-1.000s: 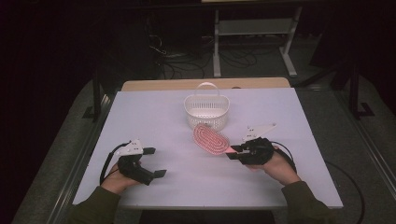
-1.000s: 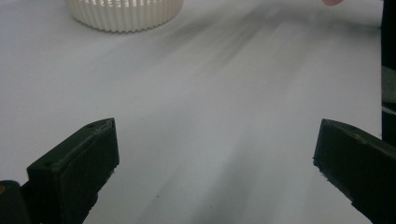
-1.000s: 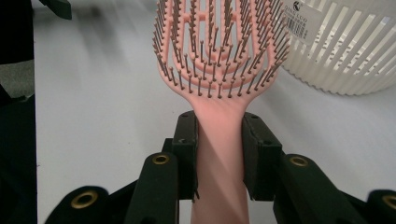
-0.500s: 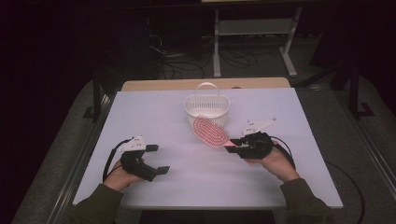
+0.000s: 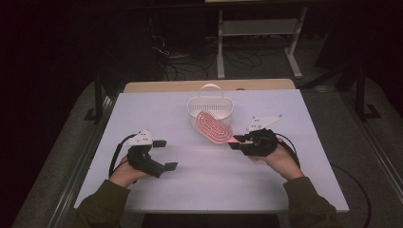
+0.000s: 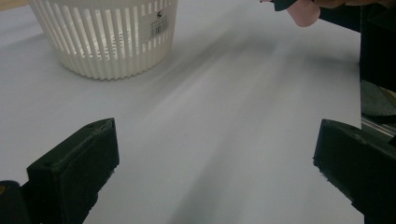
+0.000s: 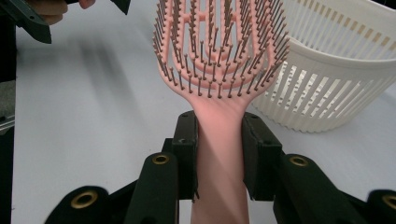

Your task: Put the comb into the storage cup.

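Hairbrush (image 7: 219,60) head top cut off; handle clamped in right hand-held gripper (image 7: 218,154).

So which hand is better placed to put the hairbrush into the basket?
Right: its hand-held gripper already clamps the pink hairbrush handle beside the white basket. The left hand-held gripper is open, farther away.

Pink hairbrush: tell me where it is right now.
In the high view the pink hairbrush sits right of the table's centre, its handle clamped in the right gripper and its head raised just in front of the white basket.
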{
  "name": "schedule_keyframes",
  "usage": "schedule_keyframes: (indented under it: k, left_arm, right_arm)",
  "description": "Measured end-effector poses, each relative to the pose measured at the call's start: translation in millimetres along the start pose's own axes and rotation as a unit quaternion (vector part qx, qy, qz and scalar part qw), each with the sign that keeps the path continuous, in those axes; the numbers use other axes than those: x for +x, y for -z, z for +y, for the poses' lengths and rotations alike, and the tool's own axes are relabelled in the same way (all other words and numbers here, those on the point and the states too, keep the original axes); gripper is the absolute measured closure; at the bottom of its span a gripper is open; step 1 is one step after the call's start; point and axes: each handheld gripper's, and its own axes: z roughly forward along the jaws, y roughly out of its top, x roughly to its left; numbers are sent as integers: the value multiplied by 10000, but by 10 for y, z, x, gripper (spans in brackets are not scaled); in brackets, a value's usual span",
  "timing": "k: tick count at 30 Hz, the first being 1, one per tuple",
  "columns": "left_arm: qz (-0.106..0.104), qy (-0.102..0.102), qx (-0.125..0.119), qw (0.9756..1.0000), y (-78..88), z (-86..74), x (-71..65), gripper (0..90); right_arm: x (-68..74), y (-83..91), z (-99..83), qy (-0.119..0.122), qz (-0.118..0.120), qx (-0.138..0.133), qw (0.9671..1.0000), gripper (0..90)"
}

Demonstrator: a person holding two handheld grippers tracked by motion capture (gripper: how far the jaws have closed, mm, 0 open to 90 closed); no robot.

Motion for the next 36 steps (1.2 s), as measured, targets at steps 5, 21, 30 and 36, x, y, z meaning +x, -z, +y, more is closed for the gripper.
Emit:
schedule_keyframes:
  k: [5,21,30,36]
  left_arm:
    - [-34,19,18,10000,-53,53,17,0]
    - [-169,-66,21,9998,-198,252,46,1]
    - [-228,-6,12,9997,-293,286,88,2]
    - [-241,81,-94,9996,-352,347,159,2]
  right_arm:
    - [-12,-6,8,-16,-22,-19,10000,687]
    - [-35,28,40,-165,-225,-79,9996,686]
    - [-12,54,-1,-292,-289,-138,9991,686]
    - [4,39,-51,-347,-241,-125,9990,687]
